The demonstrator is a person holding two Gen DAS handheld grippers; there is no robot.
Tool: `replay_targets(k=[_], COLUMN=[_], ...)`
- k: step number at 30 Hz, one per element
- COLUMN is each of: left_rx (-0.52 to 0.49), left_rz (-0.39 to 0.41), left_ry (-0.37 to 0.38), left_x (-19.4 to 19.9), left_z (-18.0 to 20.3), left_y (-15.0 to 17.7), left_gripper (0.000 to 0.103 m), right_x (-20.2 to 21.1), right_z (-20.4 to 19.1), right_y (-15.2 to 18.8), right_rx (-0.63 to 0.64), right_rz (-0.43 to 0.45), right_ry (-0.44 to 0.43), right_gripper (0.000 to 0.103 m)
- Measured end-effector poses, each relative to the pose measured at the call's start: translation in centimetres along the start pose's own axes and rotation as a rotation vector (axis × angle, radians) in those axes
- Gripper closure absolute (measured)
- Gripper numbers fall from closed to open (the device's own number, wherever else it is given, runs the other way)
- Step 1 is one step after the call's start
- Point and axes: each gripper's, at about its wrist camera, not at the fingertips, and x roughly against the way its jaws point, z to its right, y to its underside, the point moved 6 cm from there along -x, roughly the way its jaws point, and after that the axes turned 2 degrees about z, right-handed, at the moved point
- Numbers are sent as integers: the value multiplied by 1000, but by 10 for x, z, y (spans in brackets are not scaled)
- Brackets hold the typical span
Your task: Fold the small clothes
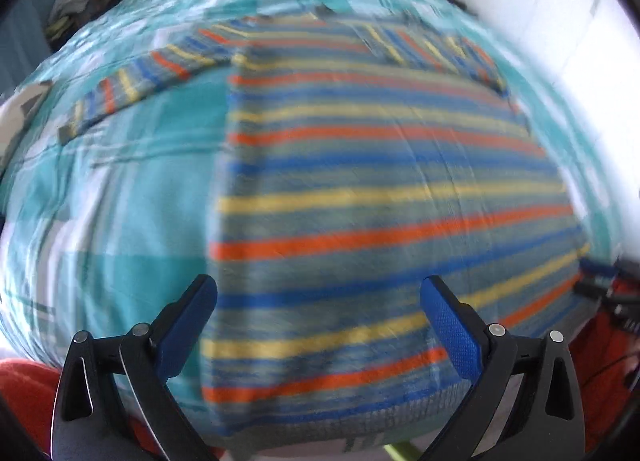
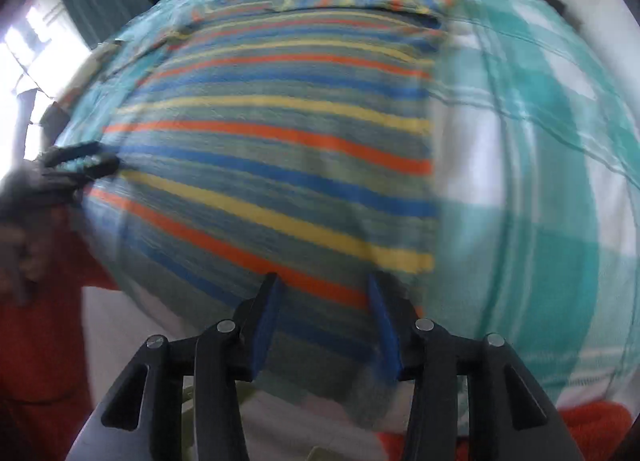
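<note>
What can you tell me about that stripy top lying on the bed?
The striped top is a knit-looking garment with grey-green fabric crossed by orange, yellow and blue bands. It lies spread flat on a teal checked bedcover, one long sleeve stretched out sideways, the other side's sleeve folded near the shoulder. Its ribbed hem lies nearest the cameras. The pictures are blurred; neither claw visibly grips it.

the shirt (image 1: 380,189) has grey-green cloth with orange, yellow and blue stripes. the bedsheet (image 1: 120,189) is teal and white plaid. the fingers (image 2: 264,325) are black with blue pads.
</note>
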Motion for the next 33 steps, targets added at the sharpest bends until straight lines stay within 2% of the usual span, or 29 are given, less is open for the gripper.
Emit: replay_targets(k=[1, 3, 4, 6, 8, 11, 13, 15, 16, 17, 18, 19, 20, 23, 26, 28, 30, 33], left_rx=[47, 161, 224, 373, 531, 688, 714, 695, 674, 651, 634, 606, 564, 418, 175, 27, -102, -230], left_rz=[22, 59, 79, 130, 145, 89, 63, 70, 63, 39, 24, 37, 66, 154, 226, 246, 248, 230], left_ry=[-1, -25, -54, -142, -244, -250, -219, -189, -168, -147, -148, -184, -207, -203, -147, -119, -83, -36], left_x=[5, 10, 10, 9, 1, -25, -39, -46, -51, -56, -57, -52, -42, -10, 20, 26, 20, -5], left_z=[-17, -66, -94, -161, -225, -282, -288, -280, -275, -268, -267, -263, -257, -219, -135, -77, -14, 63], left_y=[-11, -39, -53, -79, -91, -97, -99, -103, -106, -109, -114, -120, -133, -181, -238, -264, -280, -286], left_gripper=[1, 1, 1, 1, 1, 2, 4, 22, 55, 101, 98, 100, 100, 100, 100, 100, 100, 100], right_x=[6, 17, 21, 20, 16, 11, 8, 5, 7, 6, 5, 6, 6, 5, 4, 3, 4, 3], right_z=[1, 1, 0, -5, -5, -4, -3, -4, -3, -2, -2, -1, -1, -2, -4, -5, -5, -4], right_y=[-1, -5, -6, -7, -9, -9, -9, -9, -7, -8, -8, -8, -8, -7, -7, -7, -7, -6], right_rx=[-11, -30, -34, -25, -16, -21, -33, -46, -49, -54, -56, -57, -57, -56, -52, -50, -55, -63], right_rz=[21, 82, 104, 112, 101, 90, 88, 84, 84, 83, 83, 84, 84, 86, 82, 82, 85, 86], right_ry=[10, 19, 8, -24, -38, -54, -52, -50, -47, -45, -45, -47, -48, -52, -58, -63, -73, -86], right_gripper=[57, 45, 41, 39, 39, 39, 39, 39, 39, 39, 39, 39, 39, 39, 39, 39, 39, 39])
